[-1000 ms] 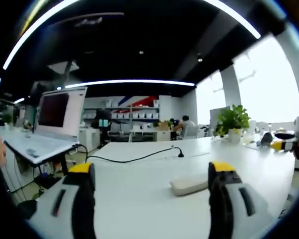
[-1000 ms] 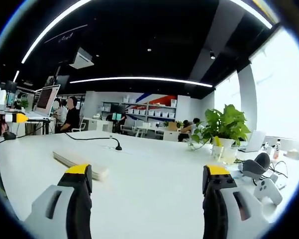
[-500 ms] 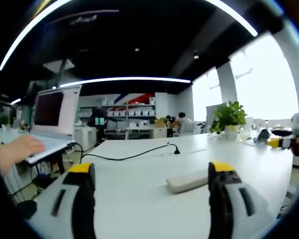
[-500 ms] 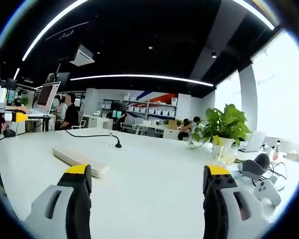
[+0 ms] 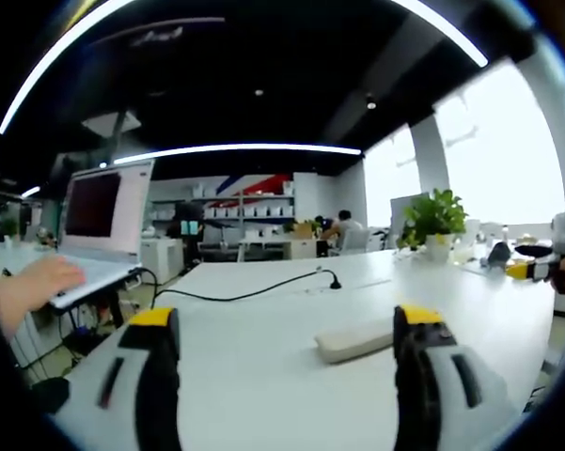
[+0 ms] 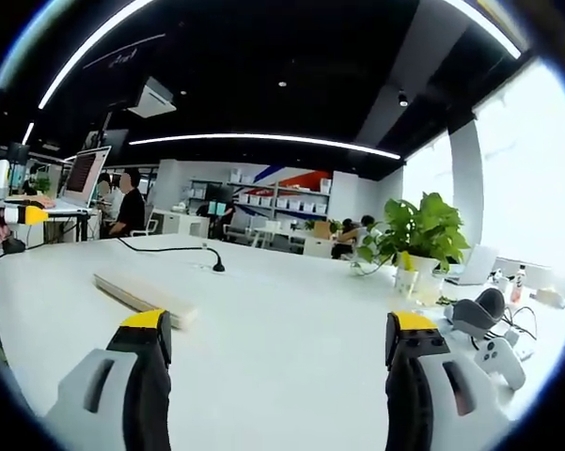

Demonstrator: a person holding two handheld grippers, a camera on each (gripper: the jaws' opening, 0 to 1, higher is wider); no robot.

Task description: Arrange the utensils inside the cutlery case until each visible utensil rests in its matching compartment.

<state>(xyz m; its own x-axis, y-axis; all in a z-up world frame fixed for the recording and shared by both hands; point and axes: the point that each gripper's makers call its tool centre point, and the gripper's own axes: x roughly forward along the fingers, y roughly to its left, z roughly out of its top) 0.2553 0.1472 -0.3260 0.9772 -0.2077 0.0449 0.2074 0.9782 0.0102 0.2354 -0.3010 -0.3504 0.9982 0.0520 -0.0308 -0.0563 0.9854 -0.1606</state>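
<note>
White office table (image 5: 263,366) stretches under strip lights, both tongs held level above it with jaws spread and nothing between them. Left gripper (image 5: 287,371) faces a pale flat case (image 5: 354,340) near a black cable (image 5: 254,297); right gripper (image 6: 277,376) sees the case (image 6: 143,295) closed. No utensils visible; sorting appears not begun.

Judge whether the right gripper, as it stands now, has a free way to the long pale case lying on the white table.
Probably yes. The right gripper is open and holds nothing, and the long pale case lies just ahead of its left jaw on the white table, with bare tabletop between them. The black cable lies farther back.
</note>
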